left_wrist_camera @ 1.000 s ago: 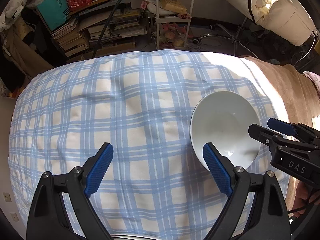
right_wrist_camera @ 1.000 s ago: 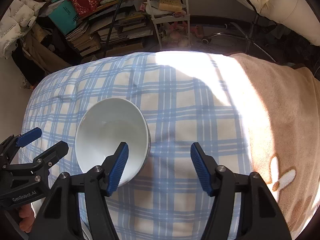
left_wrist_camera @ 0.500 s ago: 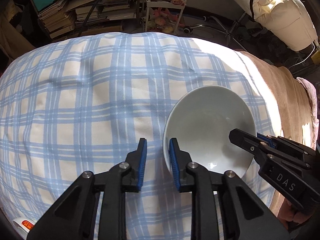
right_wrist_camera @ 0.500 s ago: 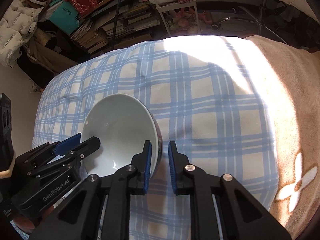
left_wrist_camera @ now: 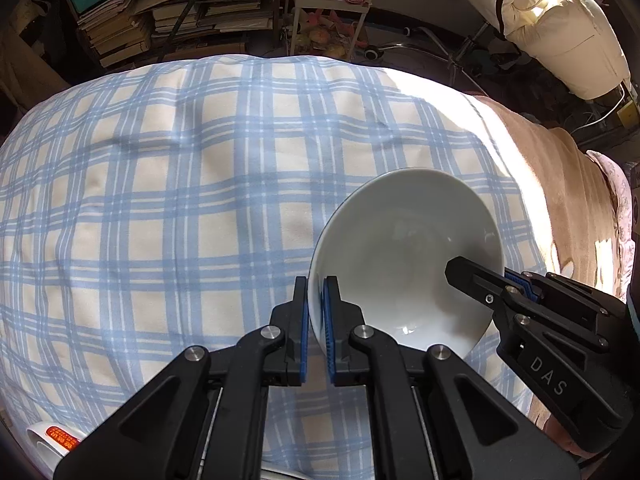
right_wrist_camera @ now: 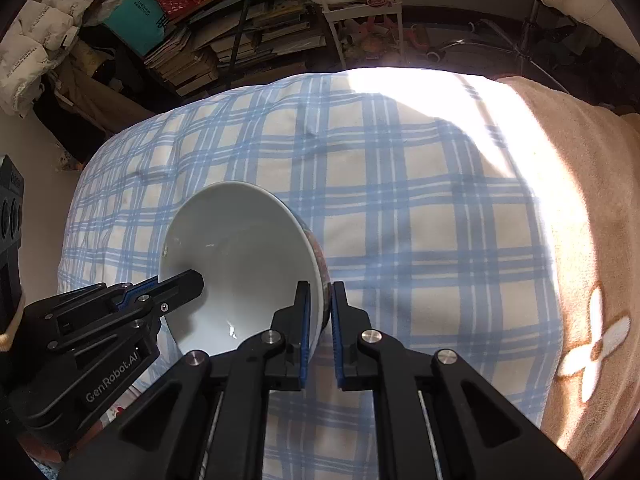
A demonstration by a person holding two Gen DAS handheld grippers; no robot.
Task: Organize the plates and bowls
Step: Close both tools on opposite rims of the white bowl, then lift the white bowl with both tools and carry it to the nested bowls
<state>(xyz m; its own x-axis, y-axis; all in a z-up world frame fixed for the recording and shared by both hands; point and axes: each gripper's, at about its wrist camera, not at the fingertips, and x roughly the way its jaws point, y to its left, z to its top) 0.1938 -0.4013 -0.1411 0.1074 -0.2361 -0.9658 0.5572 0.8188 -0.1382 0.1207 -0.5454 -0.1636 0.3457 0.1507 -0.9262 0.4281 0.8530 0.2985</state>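
Observation:
A white bowl point(left_wrist_camera: 404, 256) with a patterned outside shows in both views point(right_wrist_camera: 240, 264). It is tilted and held above a blue plaid blanket point(left_wrist_camera: 180, 200). My left gripper point(left_wrist_camera: 316, 304) is shut on the bowl's left rim, one finger inside and one outside. My right gripper point(right_wrist_camera: 320, 308) is shut on the bowl's right rim in the same way. Each gripper also shows in the other's view: the right one at the bowl's right rim point(left_wrist_camera: 520, 304), the left one at its left rim point(right_wrist_camera: 132, 300).
The plaid blanket point(right_wrist_camera: 400, 208) covers a soft raised surface, with a tan blanket point(right_wrist_camera: 580, 200) to its right. Behind stand stacked books point(left_wrist_camera: 132, 20), a white rack point(left_wrist_camera: 332, 8) and a cream chair point(left_wrist_camera: 560, 32). A white object with a red label point(left_wrist_camera: 56, 438) lies at lower left.
Both grippers went from wide open beside the bowl to shut on its opposite rims. The bowl has been lifted and tilted off the blanket.

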